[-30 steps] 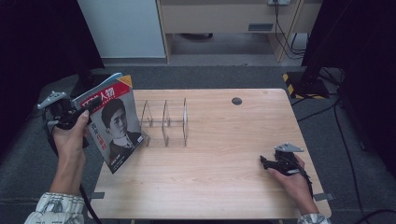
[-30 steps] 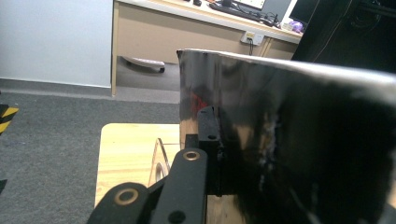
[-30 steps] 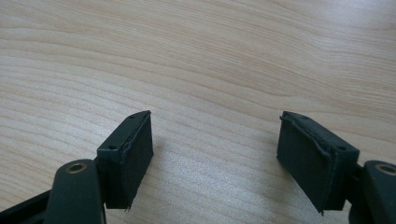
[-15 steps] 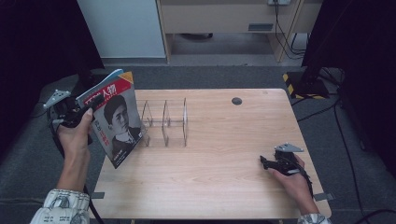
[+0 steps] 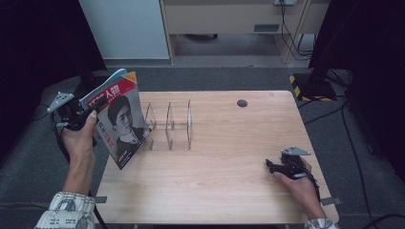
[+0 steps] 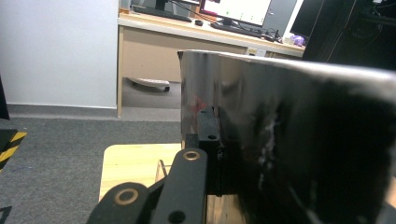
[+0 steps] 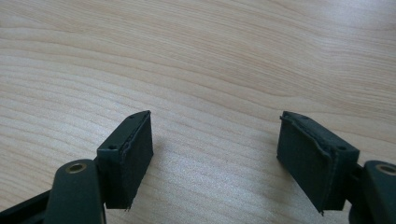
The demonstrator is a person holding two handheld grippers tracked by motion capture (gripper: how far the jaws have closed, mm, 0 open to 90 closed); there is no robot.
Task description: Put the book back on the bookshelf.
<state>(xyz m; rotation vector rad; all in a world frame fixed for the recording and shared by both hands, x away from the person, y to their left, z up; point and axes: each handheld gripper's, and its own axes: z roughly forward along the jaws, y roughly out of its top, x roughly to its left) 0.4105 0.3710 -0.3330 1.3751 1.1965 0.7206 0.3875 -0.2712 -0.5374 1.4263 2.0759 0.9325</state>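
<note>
One magazine point(image 5: 119, 124) — one clear rack point(image 5: 169, 125), seemingly three slots.

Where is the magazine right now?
In the high view the magazine is at the table's left edge, held tilted in the left gripper, just left of the clear divider rack.

1. From above, my table point(image 5: 229, 157) sits evenly lit, while the floor and both sides fall into near black.
2. My right hand point(image 5: 298, 179) throws only a faint, soft shadow on the wood.
3. Along my left gripper point(image 6: 210, 140), the magazine point(image 6: 299, 140) is too close: a dark blur with white glare streaking its glossy cover.
4. Behind it, the wall and desk look bright and fairly sharp.
5. My right gripper point(image 7: 215, 154) shows crisp wood grain under even light, with soft shadows beneath the pads.
</note>
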